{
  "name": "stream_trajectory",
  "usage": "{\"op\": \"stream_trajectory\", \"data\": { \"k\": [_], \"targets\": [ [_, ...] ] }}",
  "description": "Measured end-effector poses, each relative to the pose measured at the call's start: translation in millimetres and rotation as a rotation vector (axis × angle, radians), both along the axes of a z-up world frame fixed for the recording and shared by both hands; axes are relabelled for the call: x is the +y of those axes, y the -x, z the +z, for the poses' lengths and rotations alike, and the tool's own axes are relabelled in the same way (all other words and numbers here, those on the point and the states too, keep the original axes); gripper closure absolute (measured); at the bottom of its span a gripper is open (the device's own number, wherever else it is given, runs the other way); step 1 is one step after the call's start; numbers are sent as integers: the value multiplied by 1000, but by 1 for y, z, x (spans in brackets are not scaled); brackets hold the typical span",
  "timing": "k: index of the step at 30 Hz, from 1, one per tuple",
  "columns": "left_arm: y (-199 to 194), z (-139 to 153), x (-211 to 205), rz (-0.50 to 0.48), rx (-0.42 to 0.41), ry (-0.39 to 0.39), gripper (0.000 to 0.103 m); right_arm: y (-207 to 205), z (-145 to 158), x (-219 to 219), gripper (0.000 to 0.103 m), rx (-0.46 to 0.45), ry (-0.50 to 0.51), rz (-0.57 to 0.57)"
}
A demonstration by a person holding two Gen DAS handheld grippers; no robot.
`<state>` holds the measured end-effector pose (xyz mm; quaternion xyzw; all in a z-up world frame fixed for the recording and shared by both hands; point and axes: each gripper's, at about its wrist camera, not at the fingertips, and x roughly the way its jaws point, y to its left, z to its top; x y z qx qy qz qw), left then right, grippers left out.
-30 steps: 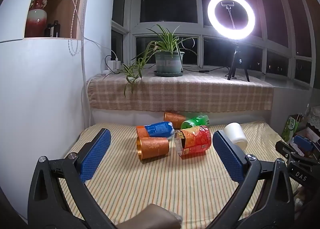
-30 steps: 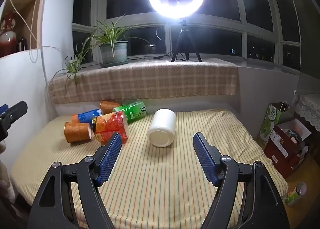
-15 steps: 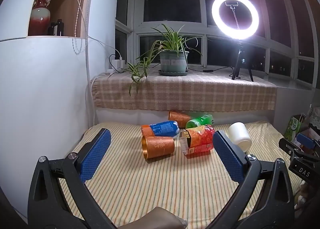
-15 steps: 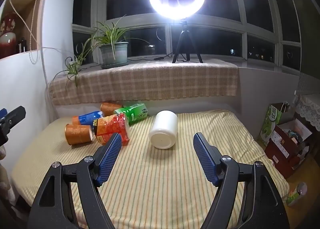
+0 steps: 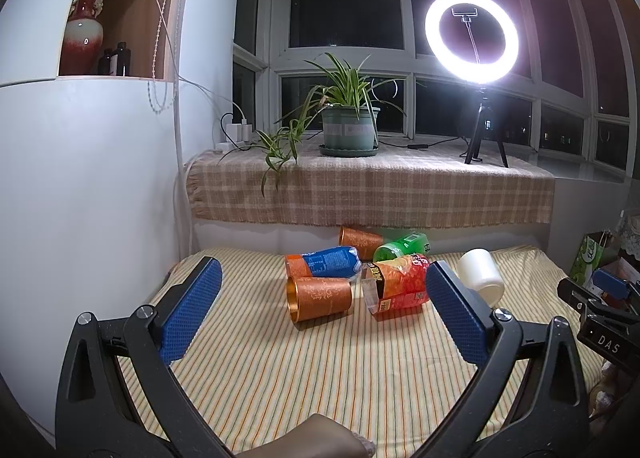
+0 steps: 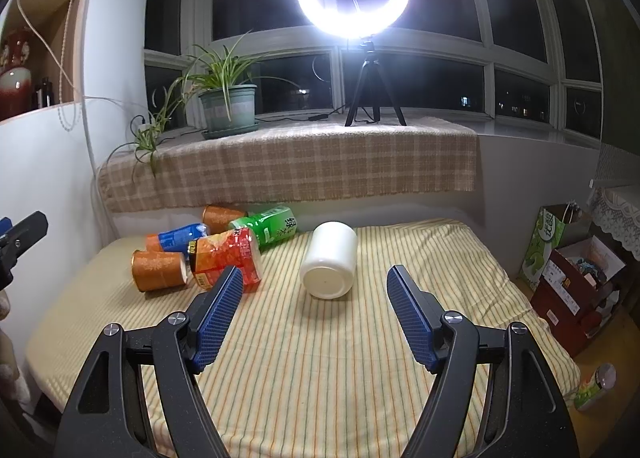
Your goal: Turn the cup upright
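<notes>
Blue padded fingers (image 6: 216, 314) on your right gripper (image 6: 314, 312) stand spread wide with nothing between them, held above the striped bed cover (image 6: 320, 358) and aimed straight at the white cup (image 6: 329, 265). Your left gripper (image 5: 320, 312) is likewise released and empty, hovering over the left part of the bed.

The white cup lies on its side near the middle of the bed, its flat closed base turned toward your right gripper and its mouth pointing away toward the window ledge. It sits apart from the clutter; the nearest thing is the green bottle (image 6: 270, 227), just beside it on the left. Further left lie a red snack bag (image 6: 224, 258), a blue packet (image 6: 180, 236) and two copper cups (image 6: 158, 270), also tipped over. From the left view, the nearer copper cup (image 5: 318, 296) shows its open mouth.

I judge this to be the approach, before any grasp: the white cup looks like your target, since the right gripper is lined up on it. Next, bring the right gripper forward and down so the fingers straddle the cup's round wall, clench gently, then lift and rotate until the base faces the bed. Mind that it may roll on the soft cover as you touch it.
</notes>
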<state>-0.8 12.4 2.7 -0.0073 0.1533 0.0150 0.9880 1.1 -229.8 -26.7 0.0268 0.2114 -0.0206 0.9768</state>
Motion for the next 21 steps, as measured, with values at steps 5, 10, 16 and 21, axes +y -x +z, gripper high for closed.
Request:
{"op": "stream_trajectory", "data": {
  "k": [5, 10, 16, 21],
  "targets": [
    [0, 1, 1, 0, -2, 1, 0, 1, 0, -2, 29, -1, -2, -1],
    [0, 1, 1, -1, -3, -1, 0, 0, 0, -3, 29, -1, -3, -5],
    [1, 1, 1, -1, -3, 0, 0, 0, 0, -2, 29, -2, 1, -6],
    [1, 0, 1, -1, -3, 1, 0, -1, -1, -2, 29, 4, -1, -5]
  ]
}}
